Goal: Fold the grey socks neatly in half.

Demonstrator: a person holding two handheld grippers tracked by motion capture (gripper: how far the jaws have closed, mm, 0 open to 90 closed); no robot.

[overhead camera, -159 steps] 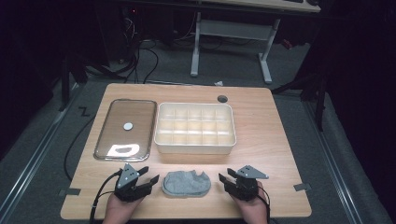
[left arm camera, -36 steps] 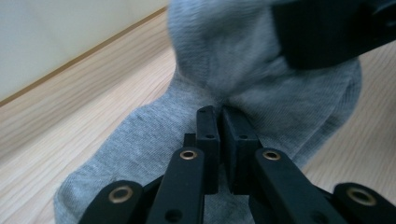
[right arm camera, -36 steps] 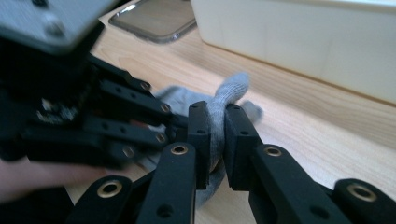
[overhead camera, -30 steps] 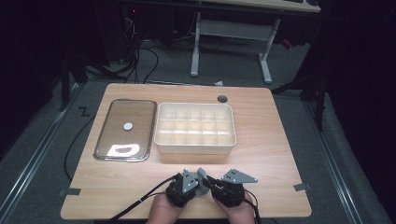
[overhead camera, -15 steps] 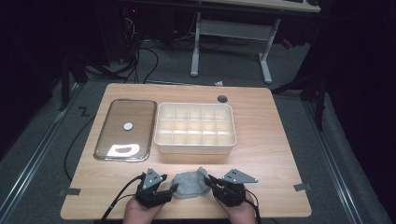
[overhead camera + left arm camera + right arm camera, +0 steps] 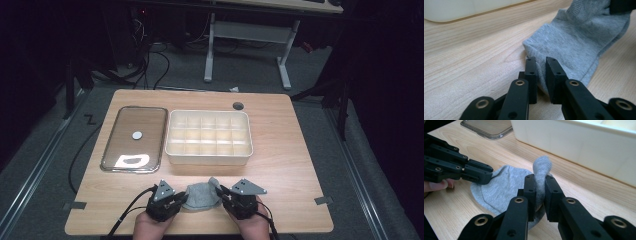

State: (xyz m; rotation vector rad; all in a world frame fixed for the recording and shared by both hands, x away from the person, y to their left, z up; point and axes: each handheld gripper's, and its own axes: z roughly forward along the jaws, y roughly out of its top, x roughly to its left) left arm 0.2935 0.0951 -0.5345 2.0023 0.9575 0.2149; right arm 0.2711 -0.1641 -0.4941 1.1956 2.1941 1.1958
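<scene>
Dark floor, cables and a white desk frame lie beyond the wooden bench [image 6: 295, 150], which carries everything. Farthest ahead of both tongs sits a cream compartment tray [image 6: 209, 136], empty as far as the high view shows, with a clear lid [image 6: 134, 139] just beside it, forward and to the left of the left tongs [image 6: 176, 204]. Between the two tongs, at the near edge, lies a grey sock [image 6: 201, 196].

Half a second back the left tongs stood wider and off the fabric; they have just been closing and now pinch the sock's folded left edge [image 6: 541, 65]. The right tongs [image 6: 539, 185] are clamped on a raised fold at the sock's other end, as they were a second ago.

With both ends gripped, the sock looks ready to be stretched, folded or lifted toward the tray; a thin pinch on the left could slip.
</scene>
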